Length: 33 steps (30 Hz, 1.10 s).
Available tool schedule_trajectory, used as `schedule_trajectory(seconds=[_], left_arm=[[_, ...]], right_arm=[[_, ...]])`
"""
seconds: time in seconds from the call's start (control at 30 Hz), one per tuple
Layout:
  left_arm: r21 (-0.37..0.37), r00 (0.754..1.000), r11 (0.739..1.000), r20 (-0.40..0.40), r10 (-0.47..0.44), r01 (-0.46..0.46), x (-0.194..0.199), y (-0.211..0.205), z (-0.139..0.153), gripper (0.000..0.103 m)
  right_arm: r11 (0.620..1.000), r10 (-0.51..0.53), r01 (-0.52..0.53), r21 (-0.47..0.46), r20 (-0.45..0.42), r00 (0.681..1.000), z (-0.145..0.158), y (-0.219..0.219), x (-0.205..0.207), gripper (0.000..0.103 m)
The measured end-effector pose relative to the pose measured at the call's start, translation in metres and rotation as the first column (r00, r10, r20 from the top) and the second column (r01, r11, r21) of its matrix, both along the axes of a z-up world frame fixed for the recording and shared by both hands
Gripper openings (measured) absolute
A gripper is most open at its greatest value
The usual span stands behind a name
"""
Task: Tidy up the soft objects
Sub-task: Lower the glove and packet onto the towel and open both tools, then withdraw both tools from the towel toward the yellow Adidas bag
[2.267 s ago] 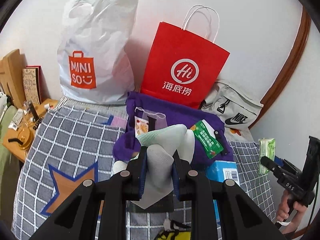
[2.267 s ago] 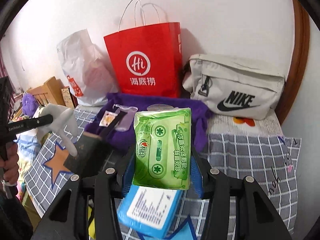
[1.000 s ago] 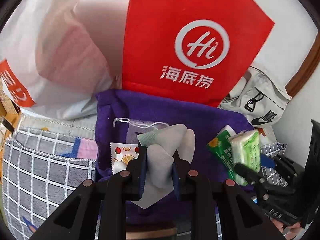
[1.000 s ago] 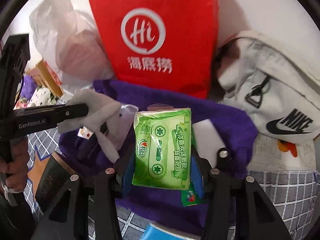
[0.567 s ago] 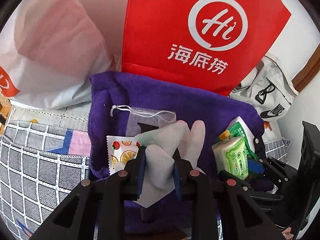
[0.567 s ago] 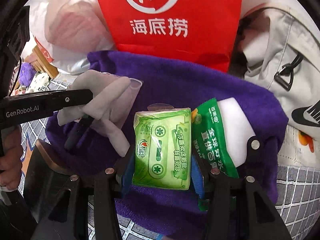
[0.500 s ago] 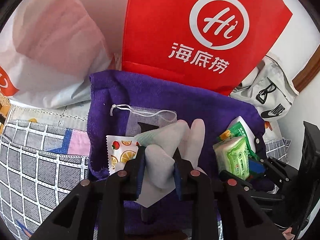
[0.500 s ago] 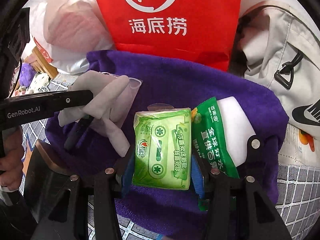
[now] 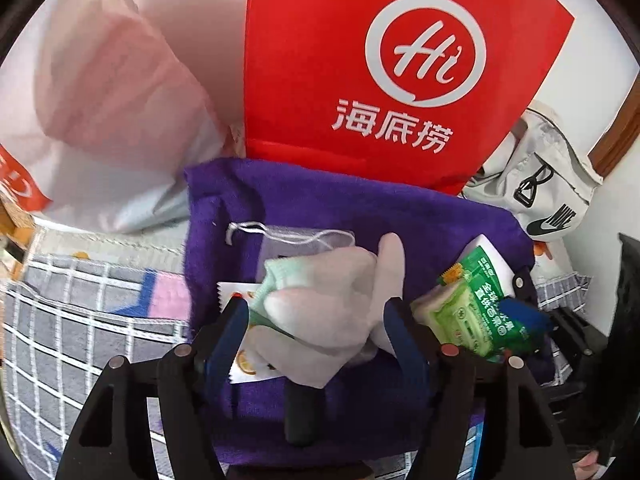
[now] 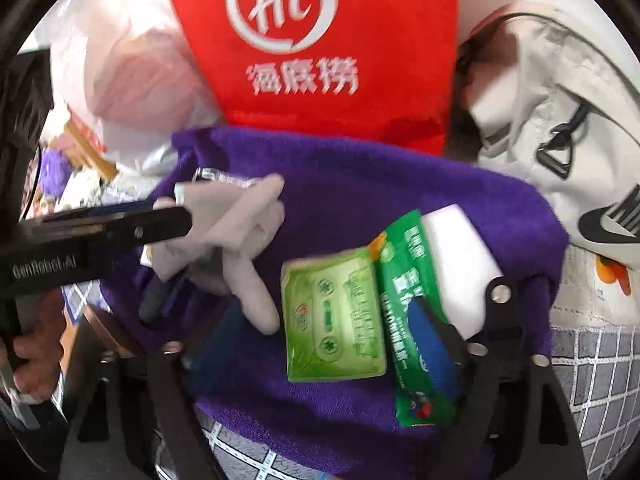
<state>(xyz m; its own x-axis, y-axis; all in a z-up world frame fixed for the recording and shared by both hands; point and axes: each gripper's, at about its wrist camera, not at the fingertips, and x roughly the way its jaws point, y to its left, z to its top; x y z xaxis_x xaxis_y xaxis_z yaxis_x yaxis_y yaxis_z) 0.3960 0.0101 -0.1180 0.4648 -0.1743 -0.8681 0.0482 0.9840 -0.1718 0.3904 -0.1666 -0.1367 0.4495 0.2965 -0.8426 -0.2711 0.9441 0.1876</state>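
Observation:
A purple towel (image 9: 360, 216) lies spread on the bed in front of a red paper bag (image 9: 392, 60). My left gripper (image 9: 316, 320) is open, and the grey socks (image 9: 332, 300) lie loose between its fingers on the towel. My right gripper (image 10: 320, 344) is open too, and the green tissue pack (image 10: 332, 316) rests on the towel beside a dark green wipes packet (image 10: 404, 300). The socks (image 10: 240, 232) and the left gripper's finger show at the left of the right wrist view. The tissue pack (image 9: 452, 320) shows at the right of the left wrist view.
A white plastic shopping bag (image 9: 100, 100) leans at the back left and a grey Nike pouch (image 10: 560, 140) at the back right. A mesh drawstring pouch (image 9: 288, 240) and a fruit-print sachet (image 9: 244, 344) lie on the towel. The checked bedspread (image 9: 80, 320) surrounds it.
Both grippers have opened wide over the towel. The socks and the tissue pack have been let go and now rest on the purple towel.

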Motion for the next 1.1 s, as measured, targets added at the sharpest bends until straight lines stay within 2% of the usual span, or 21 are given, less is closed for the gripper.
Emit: schedule_trajectory(seconds=[0.1, 0.2, 0.33, 0.53, 0.7, 0.83, 1.1], left_arm=[[0.019, 1.0, 1.0, 0.017, 0.011, -0.011, -0.004, 0.002, 0.008, 0.069], [0.026, 0.998, 0.999, 0.048, 0.035, -0.036, -0.01, 0.007, 0.023, 0.068], [0.022, 0.987, 0.998, 0.151, 0.053, -0.057, -0.027, 0.015, 0.052, 0.068], [0.017, 0.975, 0.997, 0.211, 0.073, -0.078, -0.065, 0.025, 0.079, 0.068], [-0.018, 0.987, 0.998, 0.148, 0.061, -0.059, -0.101, 0.033, 0.081, 0.068], [-0.009, 0.99, 0.999, 0.128, 0.051, -0.051, -0.137, 0.036, 0.075, 0.068], [-0.006, 0.997, 1.0, 0.07, 0.025, -0.024, -0.215, 0.036, 0.044, 0.068]], right_arm=[[1.0, -0.003, 0.003, 0.021, 0.004, 1.0, 0.008, -0.004, -0.002, 0.086], [1.0, -0.014, 0.013, 0.011, 0.054, 0.998, 0.022, -0.006, -0.01, 0.086], [0.999, -0.031, 0.034, -0.024, 0.135, 0.99, 0.045, -0.009, -0.025, 0.086], [1.0, -0.013, 0.016, -0.016, 0.138, 0.99, 0.072, -0.01, -0.056, 0.086], [1.0, 0.027, -0.025, -0.017, 0.139, 0.99, 0.078, -0.002, -0.108, 0.086], [0.999, 0.038, -0.037, -0.01, 0.124, 0.992, 0.074, 0.0, -0.147, 0.086], [0.999, 0.045, -0.046, 0.012, 0.12, 0.992, 0.068, -0.001, -0.211, 0.085]])
